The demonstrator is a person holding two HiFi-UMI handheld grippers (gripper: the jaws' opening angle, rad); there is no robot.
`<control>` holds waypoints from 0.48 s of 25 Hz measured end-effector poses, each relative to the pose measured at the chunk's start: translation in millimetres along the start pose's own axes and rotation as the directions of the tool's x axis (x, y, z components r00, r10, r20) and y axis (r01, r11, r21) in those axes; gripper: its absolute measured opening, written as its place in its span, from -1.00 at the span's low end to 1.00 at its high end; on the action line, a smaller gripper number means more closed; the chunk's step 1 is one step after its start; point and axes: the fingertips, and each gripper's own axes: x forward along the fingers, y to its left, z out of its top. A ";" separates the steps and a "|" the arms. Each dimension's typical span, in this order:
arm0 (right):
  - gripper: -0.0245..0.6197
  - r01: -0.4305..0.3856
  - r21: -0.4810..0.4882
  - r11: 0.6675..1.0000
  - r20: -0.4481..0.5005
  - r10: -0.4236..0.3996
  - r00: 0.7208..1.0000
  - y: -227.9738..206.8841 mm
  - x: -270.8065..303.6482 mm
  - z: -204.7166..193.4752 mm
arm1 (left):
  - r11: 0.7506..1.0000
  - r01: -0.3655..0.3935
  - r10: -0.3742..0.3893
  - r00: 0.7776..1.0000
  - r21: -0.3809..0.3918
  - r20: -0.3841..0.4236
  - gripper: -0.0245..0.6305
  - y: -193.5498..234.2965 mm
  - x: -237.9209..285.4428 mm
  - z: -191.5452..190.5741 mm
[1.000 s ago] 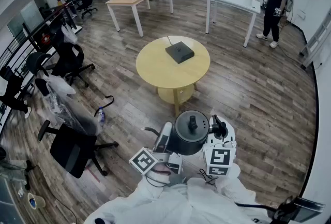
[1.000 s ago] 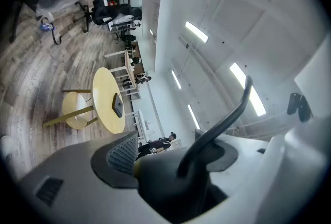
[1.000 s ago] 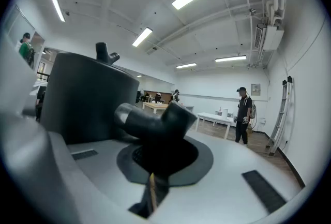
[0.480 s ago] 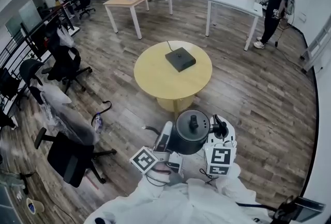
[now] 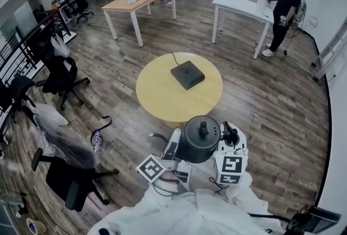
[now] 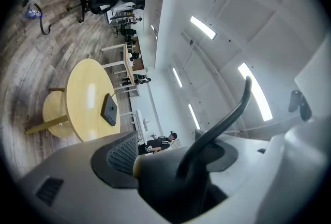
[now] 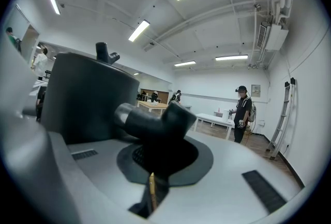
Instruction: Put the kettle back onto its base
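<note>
The round yellow counter (image 5: 160, 98) stands on the wooden floor (image 5: 271, 114). A black kettle base (image 5: 187, 75) lies on it, with its cord (image 5: 174, 58) running to the far edge.

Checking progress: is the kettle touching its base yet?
Apart. Head view: the kettle is carried in the air, bare tabletop lying between it and the base.

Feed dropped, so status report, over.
Left gripper, right gripper shut on kettle. Kettle airborne, short of round table. Base waits there, bare. No obstruction seen.
</note>
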 end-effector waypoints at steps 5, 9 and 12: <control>-0.85 -0.001 0.011 1.000 0.001 0.001 1.000 2.2 45.2 5.2 | 1.000 -0.016 0.016 1.000 -0.003 -0.006 0.12 14.9 33.7 26.3; -0.85 0.000 0.015 1.000 -0.010 0.000 1.000 3.0 71.2 1.5 | 1.000 -0.019 0.019 1.000 -0.015 -0.014 0.12 27.4 53.0 37.9; -0.85 0.000 0.017 1.000 -0.018 0.000 1.000 -0.6 85.8 0.0 | 0.999 -0.033 0.033 0.999 -0.032 -0.018 0.12 34.6 65.6 41.3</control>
